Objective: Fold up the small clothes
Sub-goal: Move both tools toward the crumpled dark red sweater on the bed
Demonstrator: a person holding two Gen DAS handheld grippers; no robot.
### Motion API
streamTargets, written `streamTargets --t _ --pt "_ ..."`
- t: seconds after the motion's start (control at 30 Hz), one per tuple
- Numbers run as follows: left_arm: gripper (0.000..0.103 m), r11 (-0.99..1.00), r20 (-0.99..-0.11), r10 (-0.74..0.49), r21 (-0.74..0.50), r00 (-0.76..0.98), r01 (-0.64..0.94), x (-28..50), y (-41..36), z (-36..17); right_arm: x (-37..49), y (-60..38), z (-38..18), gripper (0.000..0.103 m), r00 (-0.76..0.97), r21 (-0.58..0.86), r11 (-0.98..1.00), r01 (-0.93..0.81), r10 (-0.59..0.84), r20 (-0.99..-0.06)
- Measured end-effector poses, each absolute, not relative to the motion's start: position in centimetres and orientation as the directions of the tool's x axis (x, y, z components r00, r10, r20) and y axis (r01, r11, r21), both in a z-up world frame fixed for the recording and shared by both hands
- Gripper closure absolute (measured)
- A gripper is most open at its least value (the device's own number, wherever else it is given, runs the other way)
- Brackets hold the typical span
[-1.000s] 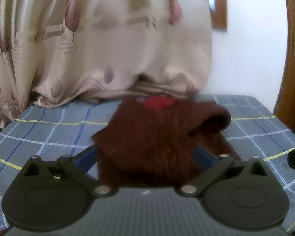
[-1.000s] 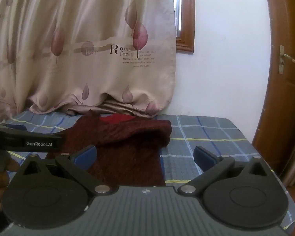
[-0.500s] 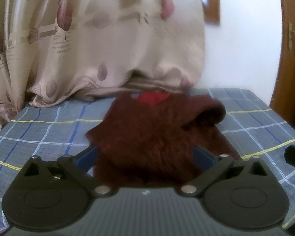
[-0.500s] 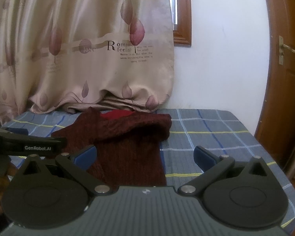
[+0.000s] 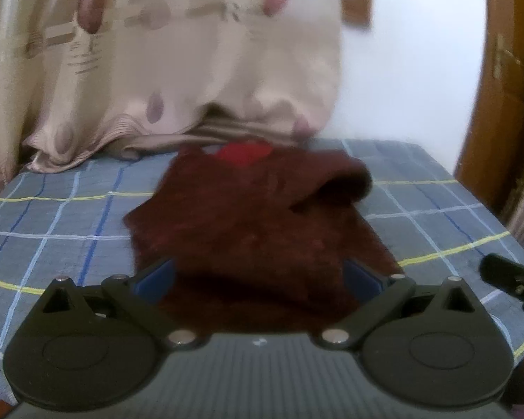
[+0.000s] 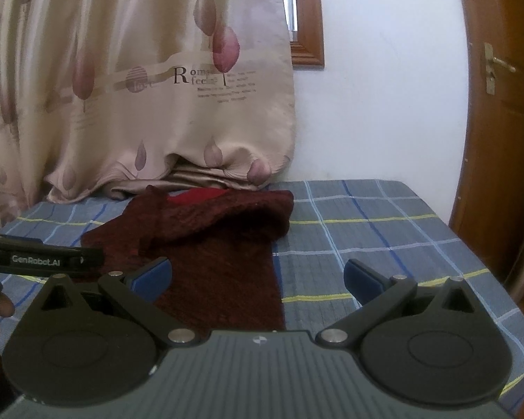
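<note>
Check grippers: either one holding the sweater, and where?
Neither. Left gripper and right gripper are both open above the sweater on the bed.

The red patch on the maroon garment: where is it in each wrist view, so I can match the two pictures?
Left wrist view: the red patch sits centre, above the middle, at the maroon garment's far edge.
Right wrist view: the red patch lies left of centre, at mid-height, on the same far edge of the maroon garment.
Shared landmark: the curtain hem bunched on the checked cloth just behind the patch.
</note>
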State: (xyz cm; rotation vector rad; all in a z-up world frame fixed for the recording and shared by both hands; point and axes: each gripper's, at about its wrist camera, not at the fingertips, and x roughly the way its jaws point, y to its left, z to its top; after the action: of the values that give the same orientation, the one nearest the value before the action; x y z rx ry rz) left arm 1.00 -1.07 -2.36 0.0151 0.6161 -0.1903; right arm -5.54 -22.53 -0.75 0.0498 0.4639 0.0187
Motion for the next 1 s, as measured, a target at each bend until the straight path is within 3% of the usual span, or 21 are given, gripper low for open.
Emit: streamTargets --t 0.4,0.8,0.87,0.93,1.0 --pt "0.0 0.95 -0.653 -0.285 -0.094 0.702 0.298 1.8 -5.3 -2.4 -5.6 -24.6 -1.5 0.0 0.889 0.086 0.996 0.03 0.013 -0.458" --pt "0.003 0.963 -0.773 -0.228 -0.089 0.592 0.254 4.7 -8.4 -6.4 -5.6 -27.5 -2.5 0.0 0.882 0.127 0.989 0.082 -0.012 -0.47" --pt "0.023 0.964 -0.771 -0.214 -0.069 0.599 0.256 4.7 -8.6 -6.8 -5.7 -27.9 -2.6 0.0 0.88 0.133 0.987 0.087 -0.014 -0.475" --pt "0.061 0.966 -0.786 -0.197 -0.055 0.586 0.251 4.9 -8.6 -7.1 -5.7 -28.2 -2.8 0.0 0.878 0.138 0.986 0.096 -0.018 -0.478" --pt "0.077 0.967 -0.794 -0.219 -0.098 0.567 0.235 5.2 -8.0 -7.4 -5.6 -28.5 -3.0 0.0 0.876 0.145 0.984 0.106 -0.023 -0.483"
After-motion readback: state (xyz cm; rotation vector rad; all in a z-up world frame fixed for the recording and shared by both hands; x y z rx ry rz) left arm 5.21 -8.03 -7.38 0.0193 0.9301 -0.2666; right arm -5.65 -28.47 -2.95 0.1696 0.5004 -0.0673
